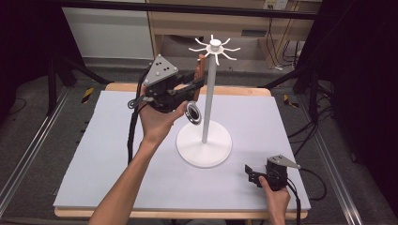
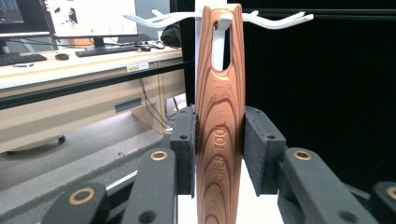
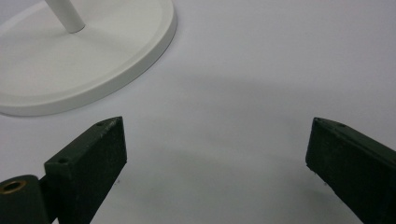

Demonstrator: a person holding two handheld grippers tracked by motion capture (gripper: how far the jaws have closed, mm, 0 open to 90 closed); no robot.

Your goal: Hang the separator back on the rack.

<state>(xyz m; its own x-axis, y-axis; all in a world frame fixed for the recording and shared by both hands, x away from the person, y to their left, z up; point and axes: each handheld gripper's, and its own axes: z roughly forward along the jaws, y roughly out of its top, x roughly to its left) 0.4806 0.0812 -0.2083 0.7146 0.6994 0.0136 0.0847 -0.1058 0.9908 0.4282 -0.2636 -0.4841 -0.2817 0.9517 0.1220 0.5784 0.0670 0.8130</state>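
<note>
left gripper (image 2: pixel 219 140) pinching wooden handle (image 2: pixel 219 112) – slot seemingly over rack (image 1: pixel 205 140) hook | right gripper (image 3: pixel 215 154) spread – resting by rack base

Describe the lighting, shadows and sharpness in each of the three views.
High view: even light on the table, dark surrounds, the white stand slightly soft. Left gripper view: the wooden handle sharp and glossy between the left gripper pads, black backdrop at right. Right gripper view: the right gripper jaws blurred, a soft shadow between them.

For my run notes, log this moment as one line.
left gripper: shut on wooden tool | slot over stand hook | right gripper: open, on table
</note>
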